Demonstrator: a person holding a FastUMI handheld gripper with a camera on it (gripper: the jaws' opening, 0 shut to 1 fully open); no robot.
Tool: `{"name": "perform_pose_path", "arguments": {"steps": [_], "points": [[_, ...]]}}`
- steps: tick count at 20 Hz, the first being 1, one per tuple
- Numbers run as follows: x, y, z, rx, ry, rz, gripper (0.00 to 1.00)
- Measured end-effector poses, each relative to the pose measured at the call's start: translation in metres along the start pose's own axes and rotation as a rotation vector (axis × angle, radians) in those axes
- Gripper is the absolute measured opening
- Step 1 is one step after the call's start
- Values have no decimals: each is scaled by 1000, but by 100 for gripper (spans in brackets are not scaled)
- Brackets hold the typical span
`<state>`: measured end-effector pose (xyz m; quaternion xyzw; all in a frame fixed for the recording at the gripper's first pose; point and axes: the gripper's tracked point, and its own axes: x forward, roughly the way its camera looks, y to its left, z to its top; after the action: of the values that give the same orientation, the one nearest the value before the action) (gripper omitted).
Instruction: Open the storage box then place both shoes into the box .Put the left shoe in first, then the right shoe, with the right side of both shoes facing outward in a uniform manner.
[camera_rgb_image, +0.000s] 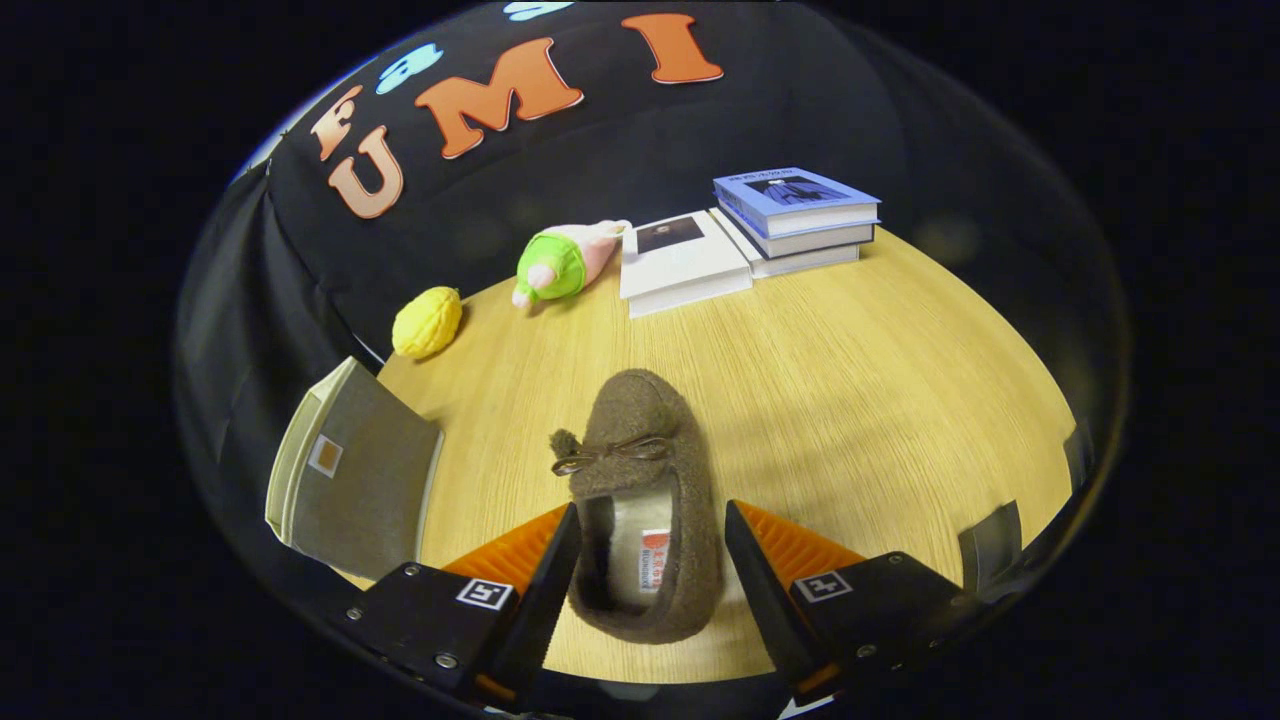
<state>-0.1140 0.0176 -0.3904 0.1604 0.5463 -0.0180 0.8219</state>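
Wooden tabletop (850, 380) carries a soft, light brown slipper (640, 480) between the spread tongs (650, 545); pinching its fuzzy heel sides should hold, though it will squash.

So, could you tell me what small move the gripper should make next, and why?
Probably close the fingers on the shoe. The gripper is open, with the brown shoe lying heel-first between its fingers on the table, a small gap showing on each side. Nothing is gripped yet, and the storage box waits just to the left.
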Motion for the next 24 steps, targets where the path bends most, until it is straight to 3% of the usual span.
{"name": "perform_pose_path", "arguments": {"steps": [10, 13, 15, 19, 24], "points": [[39, -12, -12, 1, 57, -68, 47], [39, -17, -7, -20, 27, -90, 19], [39, -18, -7, 16, 33, -101, 8], [35, -14, 2, 40, 6, -127, 5], [12, 32, 21, 72, -33, -38, 5]]}}
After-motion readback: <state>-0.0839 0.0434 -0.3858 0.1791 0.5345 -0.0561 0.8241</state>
